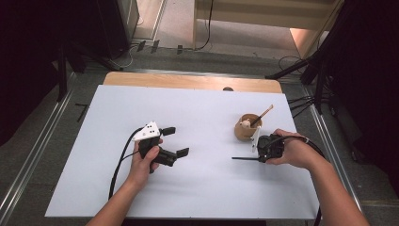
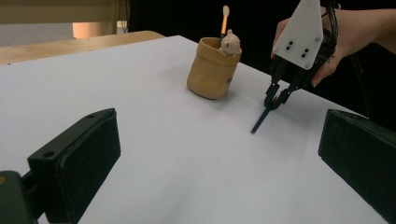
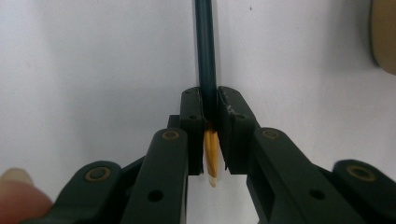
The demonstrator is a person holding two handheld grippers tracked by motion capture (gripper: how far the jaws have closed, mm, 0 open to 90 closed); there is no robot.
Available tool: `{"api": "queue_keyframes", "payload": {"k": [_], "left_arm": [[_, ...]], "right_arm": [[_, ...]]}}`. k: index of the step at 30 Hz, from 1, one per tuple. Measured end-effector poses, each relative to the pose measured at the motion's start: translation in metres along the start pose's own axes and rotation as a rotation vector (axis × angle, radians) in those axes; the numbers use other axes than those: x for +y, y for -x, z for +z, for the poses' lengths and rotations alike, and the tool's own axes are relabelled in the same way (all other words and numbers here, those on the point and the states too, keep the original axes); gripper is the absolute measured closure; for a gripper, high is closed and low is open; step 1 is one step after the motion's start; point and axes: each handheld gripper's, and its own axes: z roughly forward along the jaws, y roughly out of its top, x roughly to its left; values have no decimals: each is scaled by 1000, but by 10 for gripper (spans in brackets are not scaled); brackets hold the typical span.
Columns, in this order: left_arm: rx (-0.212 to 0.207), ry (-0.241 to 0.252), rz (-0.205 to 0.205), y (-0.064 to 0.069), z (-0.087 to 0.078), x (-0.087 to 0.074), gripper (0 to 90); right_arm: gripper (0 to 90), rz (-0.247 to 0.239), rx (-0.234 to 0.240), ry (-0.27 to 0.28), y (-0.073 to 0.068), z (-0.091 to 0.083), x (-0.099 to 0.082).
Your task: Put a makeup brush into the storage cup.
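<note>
My right gripper (image 1: 260, 158) (image 2: 276, 100) (image 3: 210, 100) lies low at the right side of the white sheet (image 1: 202, 188). It is shut on a thin dark stick (image 1: 244, 158) (image 2: 259, 121) (image 3: 205, 46), whose pale wooden end shows between the jaws. The stick's far end rests on the sheet and points left. Just behind it stands a tan holder (image 1: 243, 133) (image 2: 211, 72) with a small bear figure (image 2: 230, 43) on its rim and a wooden brush (image 1: 264, 114) (image 2: 224, 19) standing in it. My left gripper (image 1: 176, 141) (image 2: 219, 133) hovers open at centre left with nothing between its jaws.
The white sheet covers a wooden table whose bare edge (image 1: 188, 81) shows at the back. Dark stands and cables (image 1: 310, 70) sit on the floor beyond the far right corner. The holder's edge (image 3: 385, 37) appears at the right of the right gripper view.
</note>
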Motion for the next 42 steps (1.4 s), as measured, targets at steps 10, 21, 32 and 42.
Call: {"api": "queue_keyframes", "payload": {"k": [10, 21, 32, 42], "left_arm": [[-8, 0, 7, 1, 1, 0, 0], [-6, -2, 5, 1, 1, 1, 0], [-14, 3, 14, 4, 3, 6, 0], [-26, -1, 25, 7, 7, 9, 0]], "right_arm": [[852, 3, -15, -39, -3, 0, 6], [853, 42, -28, 65, -2, -10, 4], [853, 30, -24, 147, -6, -34, 6], [853, 8, -27, 121, -6, -51, 15]]}}
